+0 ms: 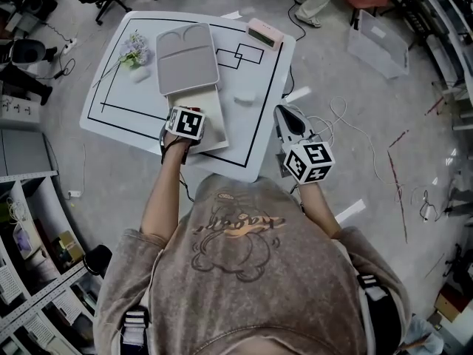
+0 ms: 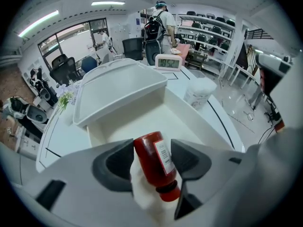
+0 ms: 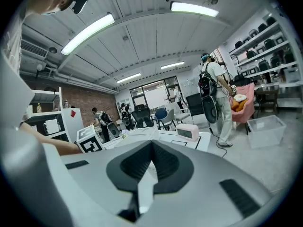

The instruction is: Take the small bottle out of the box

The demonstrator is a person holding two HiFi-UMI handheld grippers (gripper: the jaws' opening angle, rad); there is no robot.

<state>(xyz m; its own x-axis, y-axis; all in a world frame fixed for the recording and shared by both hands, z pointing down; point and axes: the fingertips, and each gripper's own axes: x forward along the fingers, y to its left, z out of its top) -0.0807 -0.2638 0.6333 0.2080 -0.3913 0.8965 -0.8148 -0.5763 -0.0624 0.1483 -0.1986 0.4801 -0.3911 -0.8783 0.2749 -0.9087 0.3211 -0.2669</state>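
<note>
The small red bottle with a white label sits tilted between the jaws of my left gripper, cap toward the camera. Both dark pads rest against its sides, so the gripper is shut on it. It is just over the near end of the open white box, whose lid stands raised behind. In the head view the left gripper is over the box, and the bottle is hidden under the marker cube. My right gripper hangs off the table's right edge. Its jaws are shut and hold nothing.
On the white table stand a pink clock, a white roll right of the box, and a flower sprig at the left. A clear bin and cables lie on the floor at the right. A person with a backpack stands beyond.
</note>
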